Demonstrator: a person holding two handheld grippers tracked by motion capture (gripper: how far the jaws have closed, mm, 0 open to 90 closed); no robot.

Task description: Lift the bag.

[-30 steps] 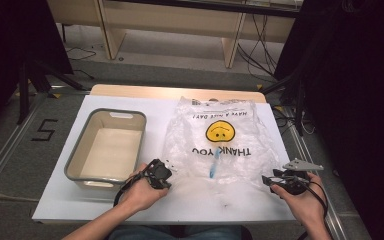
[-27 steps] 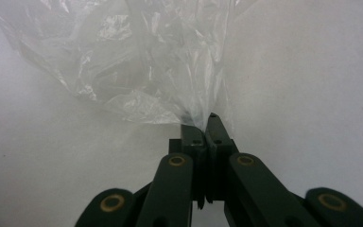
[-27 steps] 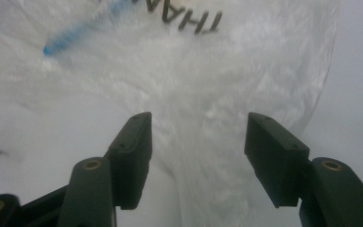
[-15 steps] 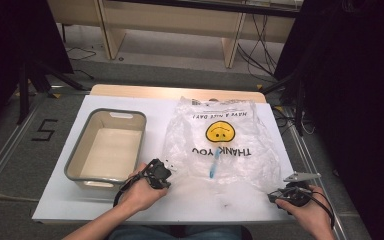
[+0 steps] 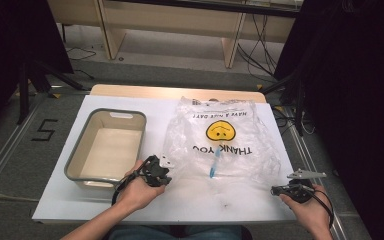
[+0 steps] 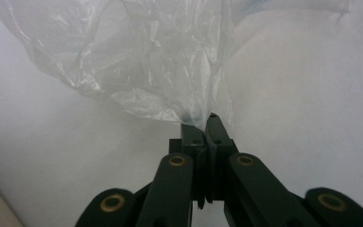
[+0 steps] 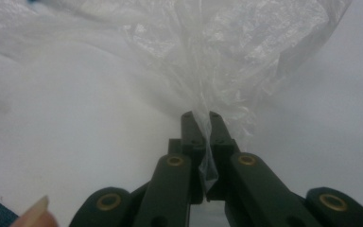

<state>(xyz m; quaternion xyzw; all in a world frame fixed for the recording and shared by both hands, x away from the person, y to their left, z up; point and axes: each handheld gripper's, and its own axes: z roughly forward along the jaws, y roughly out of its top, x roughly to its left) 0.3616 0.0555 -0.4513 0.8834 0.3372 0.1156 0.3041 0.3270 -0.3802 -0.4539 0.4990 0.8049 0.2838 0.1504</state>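
White table (image 5: 130, 200), plastic bag (image 5: 225, 145) apparently pinched in both claws.

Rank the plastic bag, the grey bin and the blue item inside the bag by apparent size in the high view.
1. plastic bag
2. grey bin, slightly smaller
3. blue item, by far the smallest

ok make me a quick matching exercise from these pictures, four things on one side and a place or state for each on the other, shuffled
Things:
1. grey bin
2. plastic bag
3. left gripper
4. right gripper

Places or states:
A. lies flat mid-table, smiley print up
B. shut on the bag's near right corner
C. empty, at the table's left
D. shut on the bag's near left corner

Pairs: 1-C, 2-A, 3-D, 4-B
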